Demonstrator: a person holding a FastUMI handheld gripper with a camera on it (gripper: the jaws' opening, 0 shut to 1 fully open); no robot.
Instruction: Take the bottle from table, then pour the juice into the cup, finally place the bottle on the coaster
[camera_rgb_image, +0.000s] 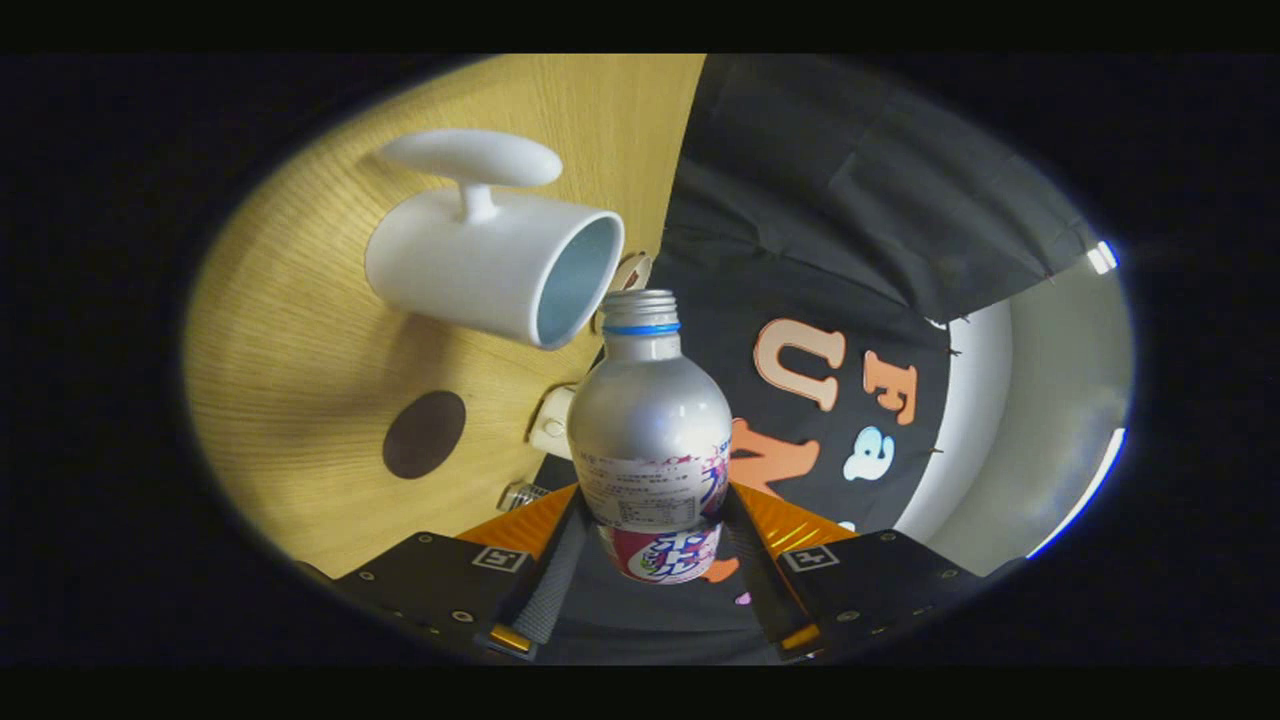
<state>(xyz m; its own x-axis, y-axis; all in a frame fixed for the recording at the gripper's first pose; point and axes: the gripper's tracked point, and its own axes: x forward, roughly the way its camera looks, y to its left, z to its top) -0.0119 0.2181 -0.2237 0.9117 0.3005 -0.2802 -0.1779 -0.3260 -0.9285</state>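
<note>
The gripper (655, 560) clamps the silver bottle (652, 440) between both fingers, pressing its labelled lower body. The bottle's open, capless neck points at twelve o'clock, its mouth just beside the rim of the white cup (495, 262) at eleven. The cup's pale interior looks empty. A dark round coaster (424, 433) lies at nine o'clock on the wooden table (300, 340).
</note>
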